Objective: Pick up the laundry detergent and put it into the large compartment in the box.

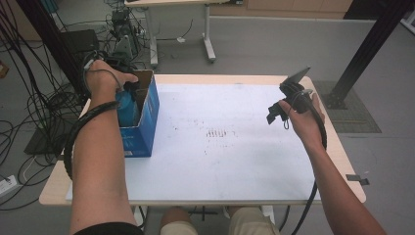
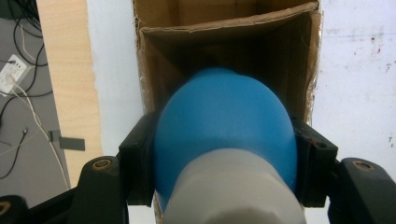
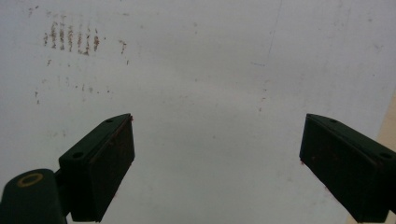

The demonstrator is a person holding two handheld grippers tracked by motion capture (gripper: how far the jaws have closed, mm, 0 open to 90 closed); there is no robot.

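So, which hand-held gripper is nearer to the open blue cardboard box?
Left. The left hand-held gripper is above the blue cardboard box, clamping a blue-and-white bottle. The right hand-held gripper is open above the white tabletop, far from it.

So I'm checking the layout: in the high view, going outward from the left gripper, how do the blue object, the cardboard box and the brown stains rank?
1. Blue object, clamped in the left gripper.
2. Cardboard box, directly around it, table's left edge.
3. Brown stains, mid-table, to the right.
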